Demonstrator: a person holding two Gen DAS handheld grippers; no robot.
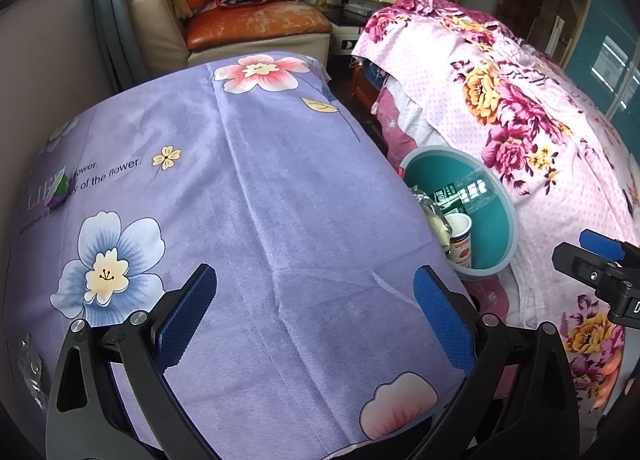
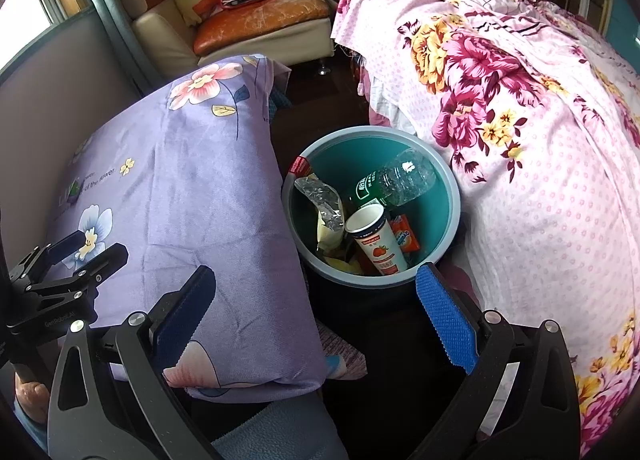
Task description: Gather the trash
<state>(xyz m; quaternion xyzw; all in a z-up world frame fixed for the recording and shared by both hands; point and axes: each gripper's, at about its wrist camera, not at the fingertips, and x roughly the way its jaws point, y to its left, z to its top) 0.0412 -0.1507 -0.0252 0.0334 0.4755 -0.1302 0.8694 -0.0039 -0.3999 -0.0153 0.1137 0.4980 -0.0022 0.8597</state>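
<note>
left gripper (image 1: 315, 312) empty, spread | right gripper (image 2: 316, 314) empty, spread | bin (image 2: 450, 180) filled

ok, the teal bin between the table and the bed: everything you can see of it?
The bin is round, plastic-looking, teal inside with a paler grey-blue rim, standing upright on the dark floor between the purple floral cloth and the pink floral bedspread. Inside: a clear plastic bottle with a green label lying tilted, a strawberry-print paper cup leaning mouth-up, a crinkled clear wrapper and an orange packet. Neither gripper touches it.
</note>
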